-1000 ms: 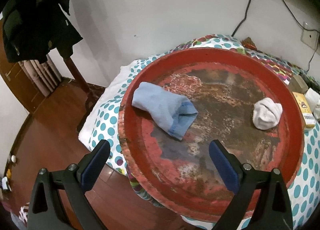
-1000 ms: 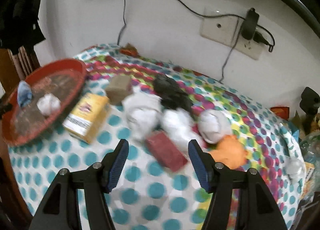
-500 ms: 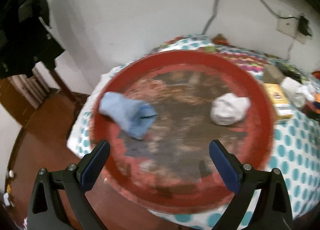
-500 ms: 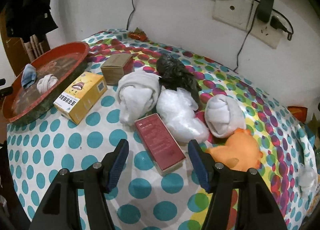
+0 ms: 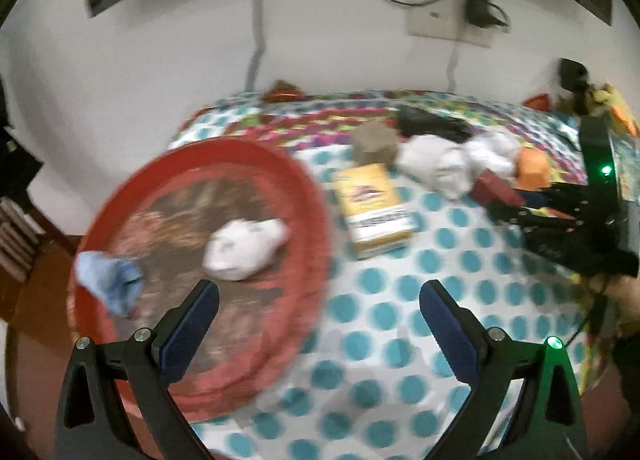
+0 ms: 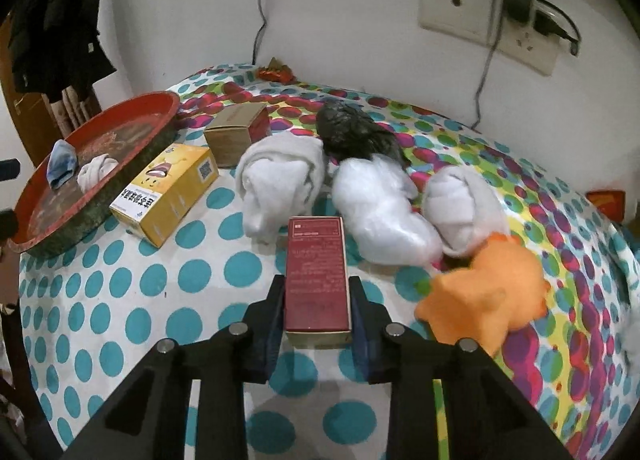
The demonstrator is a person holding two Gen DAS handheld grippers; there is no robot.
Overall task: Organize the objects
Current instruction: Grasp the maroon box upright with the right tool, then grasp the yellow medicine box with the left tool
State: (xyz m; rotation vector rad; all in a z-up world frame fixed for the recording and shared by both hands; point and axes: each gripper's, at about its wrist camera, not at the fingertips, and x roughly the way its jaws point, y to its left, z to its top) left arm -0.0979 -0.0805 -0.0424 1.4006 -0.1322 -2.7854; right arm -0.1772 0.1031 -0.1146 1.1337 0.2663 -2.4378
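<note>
Right gripper (image 6: 317, 302) just closed onto the dark red rectangular cardboard box (image 6: 317, 272), pads pressed on both long sides at its near end. Box flat on the polka-dot tablecloth (image 6: 168, 280), long axis running straight away along the fingers toward the white rolled cloths (image 6: 280, 184). Round red lacquered tray (image 6: 132, 120) well off to the left. Left gripper (image 5: 318, 310) spread wide, empty, above the tray's near edge, nearer the tray; lift probably next.
</note>
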